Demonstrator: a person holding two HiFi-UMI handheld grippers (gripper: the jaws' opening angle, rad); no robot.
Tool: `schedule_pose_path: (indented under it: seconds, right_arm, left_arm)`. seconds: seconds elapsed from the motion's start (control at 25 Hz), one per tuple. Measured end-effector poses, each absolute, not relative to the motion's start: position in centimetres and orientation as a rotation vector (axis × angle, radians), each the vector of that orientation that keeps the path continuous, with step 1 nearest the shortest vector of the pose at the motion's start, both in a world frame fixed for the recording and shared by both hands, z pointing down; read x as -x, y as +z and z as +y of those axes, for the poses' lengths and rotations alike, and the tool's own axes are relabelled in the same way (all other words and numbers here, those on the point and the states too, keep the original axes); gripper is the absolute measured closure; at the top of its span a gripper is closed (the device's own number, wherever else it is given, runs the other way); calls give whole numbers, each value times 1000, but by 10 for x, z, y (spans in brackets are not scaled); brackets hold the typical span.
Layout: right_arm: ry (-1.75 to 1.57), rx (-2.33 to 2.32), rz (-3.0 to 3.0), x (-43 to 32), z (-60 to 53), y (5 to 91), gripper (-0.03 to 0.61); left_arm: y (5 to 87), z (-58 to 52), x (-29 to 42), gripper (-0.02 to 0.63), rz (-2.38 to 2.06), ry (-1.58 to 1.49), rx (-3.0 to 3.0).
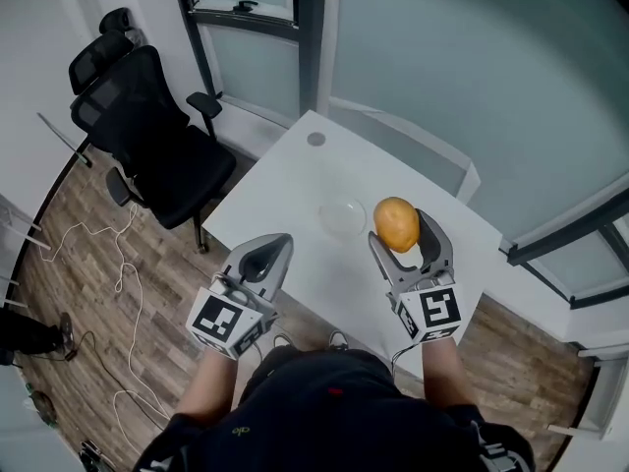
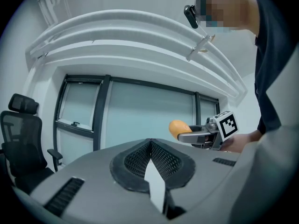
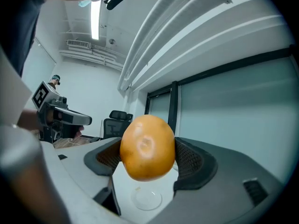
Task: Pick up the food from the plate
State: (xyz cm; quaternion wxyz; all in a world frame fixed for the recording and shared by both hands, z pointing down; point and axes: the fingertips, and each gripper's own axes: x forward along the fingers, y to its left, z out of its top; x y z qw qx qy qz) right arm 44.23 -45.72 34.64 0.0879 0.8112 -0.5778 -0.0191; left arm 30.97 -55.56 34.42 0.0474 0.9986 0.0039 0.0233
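A round yellow-orange food item (image 1: pixel 396 222) is held in the air above the white table (image 1: pixel 285 180), with my right gripper (image 1: pixel 401 230) shut on it. The right gripper view shows the food (image 3: pixel 147 147) pinched between the two dark pads, with an empty clear glass plate (image 3: pixel 146 199) on the table below. That plate (image 1: pixel 343 214) lies just left of the food in the head view. My left gripper (image 1: pixel 276 248) hovers over the table's near edge, shut with nothing in it. From the left gripper view, its pads (image 2: pixel 150 146) meet, and the food (image 2: pixel 178 126) shows beyond them.
A black office chair (image 1: pixel 147 126) stands left of the table on the wooden floor, with cables (image 1: pixel 123 264) trailing near it. Frosted glass walls (image 1: pixel 462 77) run behind the table. A round grommet (image 1: pixel 315 139) sits at the table's far corner.
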Motion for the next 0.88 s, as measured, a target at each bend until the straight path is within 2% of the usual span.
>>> schedule_pose_path:
  seconds: [0.88]
  right_arm:
    - [-85, -2453, -1683, -443, -450, 325, 224]
  left_arm:
    - [332, -563, -310, 594, 46, 49, -3090]
